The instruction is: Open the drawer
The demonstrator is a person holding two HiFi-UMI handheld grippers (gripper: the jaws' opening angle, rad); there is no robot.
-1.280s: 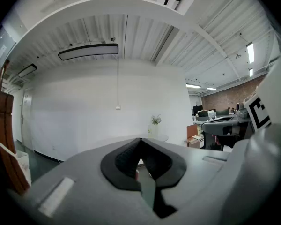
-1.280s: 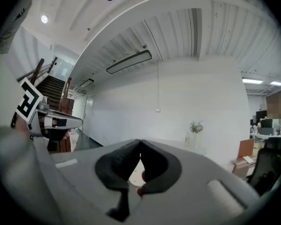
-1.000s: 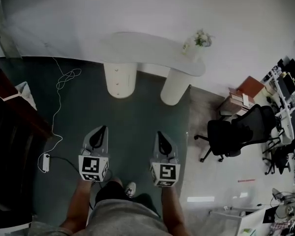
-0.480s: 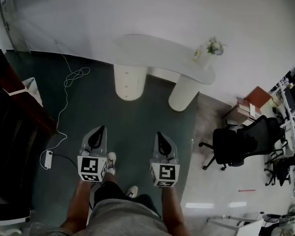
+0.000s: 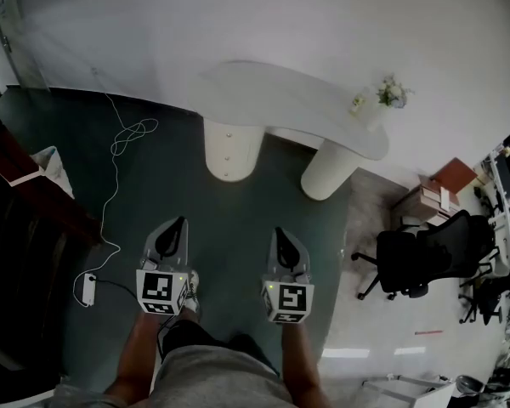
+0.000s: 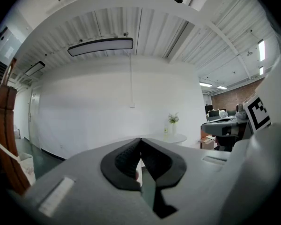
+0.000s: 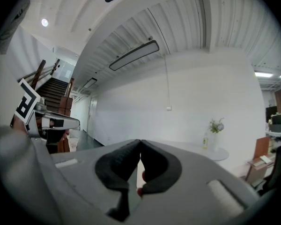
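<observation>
A white table (image 5: 289,100) stands against the far wall on two round pedestals. The left pedestal (image 5: 231,149) is a drawer column with small knobs down its front. Both grippers are held level over the dark green floor, well short of the table and apart from it. In the head view my left gripper (image 5: 177,223) points at the drawer column, and my right gripper (image 5: 280,231) is beside it. The left gripper view shows the left gripper (image 6: 140,139) shut and empty. My right gripper (image 7: 140,141) is likewise shut on nothing in the right gripper view.
A vase of flowers (image 5: 389,96) stands on the table's right end. A black office chair (image 5: 412,253) and a stack of boxes (image 5: 433,198) are at the right. A white cable (image 5: 123,138) runs to a power strip (image 5: 89,289) at the left, near dark wooden furniture (image 5: 17,219).
The person has walked forward: the table and drawer column sit lower and nearer in the head view. Both grippers stay shut, side by side.
</observation>
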